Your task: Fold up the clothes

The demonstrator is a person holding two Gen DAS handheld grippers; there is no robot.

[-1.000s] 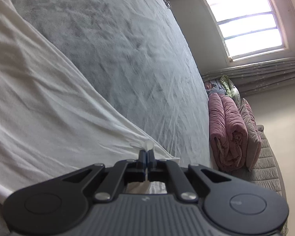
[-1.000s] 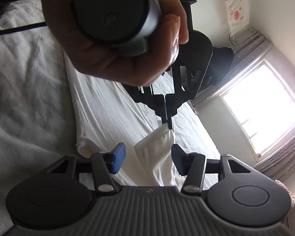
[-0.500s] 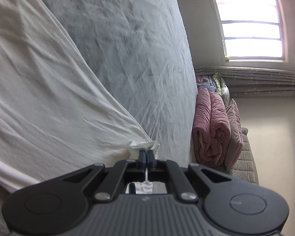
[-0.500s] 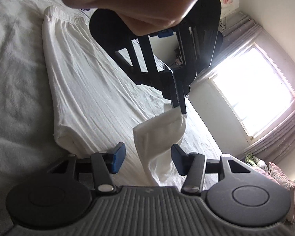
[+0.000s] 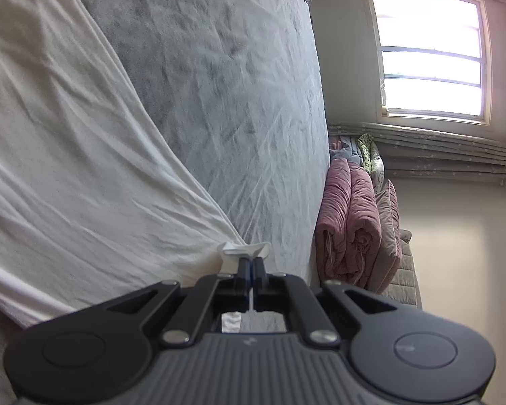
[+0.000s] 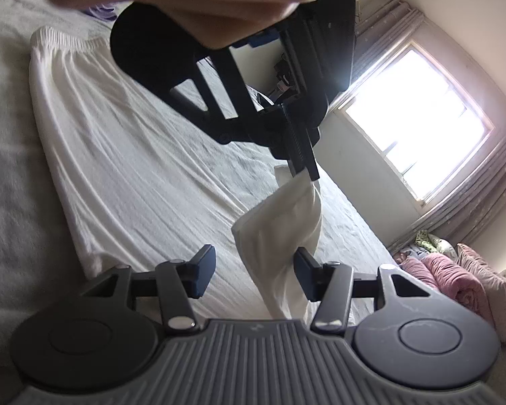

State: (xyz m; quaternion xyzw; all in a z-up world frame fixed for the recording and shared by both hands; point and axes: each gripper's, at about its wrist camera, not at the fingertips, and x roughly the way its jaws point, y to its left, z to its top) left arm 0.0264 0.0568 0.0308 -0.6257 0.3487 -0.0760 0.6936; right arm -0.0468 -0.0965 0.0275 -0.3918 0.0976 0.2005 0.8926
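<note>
The white garment (image 6: 124, 155) lies spread on the grey bed sheet (image 5: 226, 77). The left gripper (image 6: 305, 172) pinches 1 corner and lifts it. This raised fold hangs between the 2 spread fingers of the right gripper (image 6: 254, 265), close to the right one.

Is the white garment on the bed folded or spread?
Mostly spread: the white garment lies flat on the bed, with one corner lifted, pinched in the shut left gripper.

White garment (image 6: 145, 155); pale grey bedsheet (image 5: 226, 77); pink rolled quilt (image 5: 347, 222); grey curtain (image 5: 438, 155), faint star print; black grippers, blue pads (image 6: 204, 271).
</note>
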